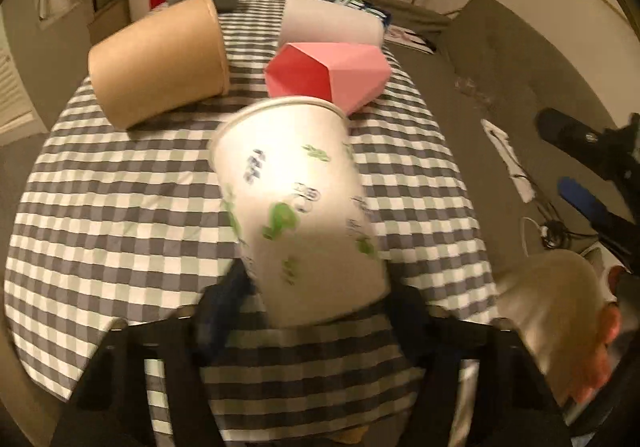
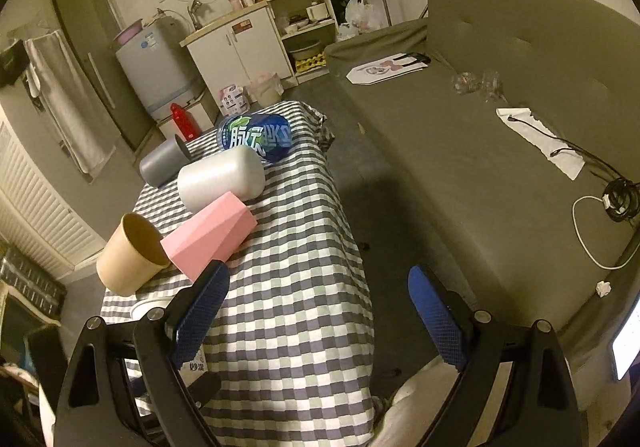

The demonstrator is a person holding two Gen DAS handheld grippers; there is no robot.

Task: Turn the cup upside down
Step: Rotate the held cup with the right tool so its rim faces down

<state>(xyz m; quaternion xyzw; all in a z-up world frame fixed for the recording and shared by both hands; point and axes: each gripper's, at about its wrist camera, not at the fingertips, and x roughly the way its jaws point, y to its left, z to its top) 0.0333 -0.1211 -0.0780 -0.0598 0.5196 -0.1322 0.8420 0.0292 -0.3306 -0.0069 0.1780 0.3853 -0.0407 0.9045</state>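
Smooth printed paper cup (image 1: 296, 207) in left gripper (image 1: 308, 299).

The cup (image 1: 298, 203) is smooth white paper with printed leaves. The tub (image 1: 160, 59) is matt brown paper. The cloth (image 1: 120, 187) is woven check fabric, slightly creased. The right claw (image 2: 316, 311) has black plastic arms and blue pads (image 2: 438, 317) with a rough, dimpled grip.
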